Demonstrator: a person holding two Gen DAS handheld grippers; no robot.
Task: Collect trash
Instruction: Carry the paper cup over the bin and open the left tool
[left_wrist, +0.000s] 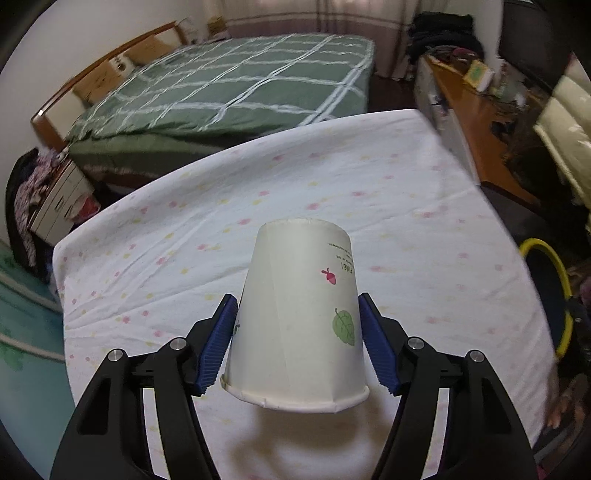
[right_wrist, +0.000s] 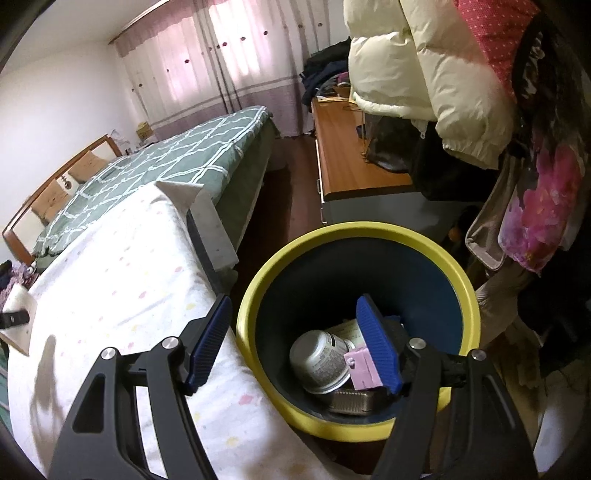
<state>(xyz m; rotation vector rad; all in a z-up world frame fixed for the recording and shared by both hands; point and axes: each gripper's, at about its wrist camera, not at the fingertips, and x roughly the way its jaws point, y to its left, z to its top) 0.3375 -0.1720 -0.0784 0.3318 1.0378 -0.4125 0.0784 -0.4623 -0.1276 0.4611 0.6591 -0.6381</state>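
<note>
My left gripper (left_wrist: 297, 317) is shut on a white paper cup (left_wrist: 299, 314) with a leaf print, held base-forward above the cloth-covered table (left_wrist: 406, 206). The yellow-rimmed bin shows at the right edge of the left wrist view (left_wrist: 554, 288). My right gripper (right_wrist: 295, 332) is open and empty, hovering over the near rim of the bin (right_wrist: 354, 236). Inside the bin lie a white cup (right_wrist: 319, 360), a pink carton (right_wrist: 360, 369) and a metal tin (right_wrist: 351, 402). The left gripper with its cup also shows faintly at the far left of the right wrist view (right_wrist: 16, 315).
A bed with a green checked cover (left_wrist: 240, 85) stands behind the table. A wooden cabinet (right_wrist: 351, 147) stands beyond the bin. Hanging coats and clothes (right_wrist: 461, 74) crowd the space right of the bin. A white drawer unit (left_wrist: 59, 203) sits left of the table.
</note>
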